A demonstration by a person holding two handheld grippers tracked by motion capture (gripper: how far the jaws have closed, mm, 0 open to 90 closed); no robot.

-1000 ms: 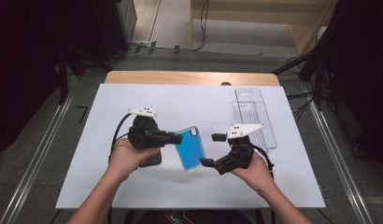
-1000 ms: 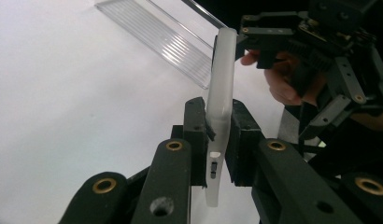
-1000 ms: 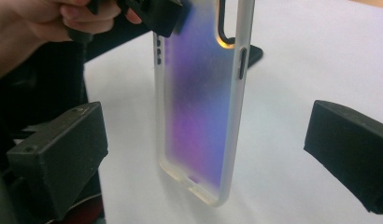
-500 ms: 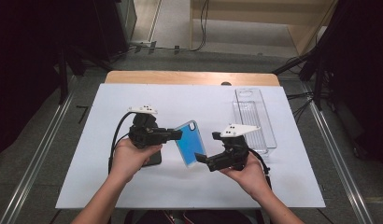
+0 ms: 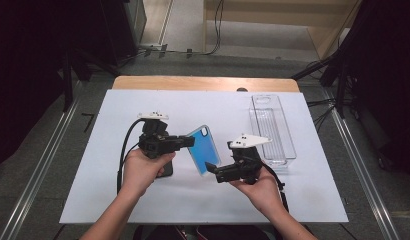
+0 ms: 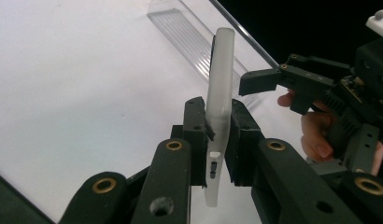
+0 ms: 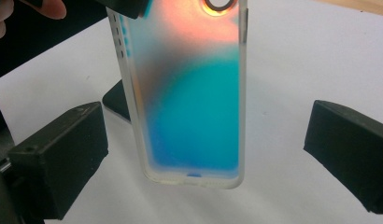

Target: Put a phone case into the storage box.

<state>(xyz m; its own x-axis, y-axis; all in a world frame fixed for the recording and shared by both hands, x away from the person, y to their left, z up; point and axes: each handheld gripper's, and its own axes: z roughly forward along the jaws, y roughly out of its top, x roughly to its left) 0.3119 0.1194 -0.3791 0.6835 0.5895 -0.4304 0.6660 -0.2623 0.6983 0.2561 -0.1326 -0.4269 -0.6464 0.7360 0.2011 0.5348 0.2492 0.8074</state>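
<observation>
A translucent blue phone case (image 5: pixel 203 149) is held up off the table, tilted, with my left gripper (image 5: pixel 189 142) shut on its upper edge. In the left gripper view the case (image 6: pixel 219 88) stands edge-on, pinched between the two pads of the left gripper (image 6: pixel 216 128). My right gripper (image 5: pixel 213 172) is open at the case's lower end. In the right gripper view the case (image 7: pixel 194 102) hangs in the gap and the pads (image 7: pixel 63 149) stand wide on either side, touching nothing. A black phone (image 5: pixel 167 169) lies flat under my left hand.
A clear plastic tray (image 5: pixel 272 131) sits at the right of the white mat (image 5: pixel 143 105), just beyond my right hand. A wooden table edge (image 5: pixel 203 83) runs along the back. Bare mat lies in front of both hands and at the far left.
My right gripper has shifted slightly left, closer to the lower end of the case. The left gripper and the case have stayed almost still.
</observation>
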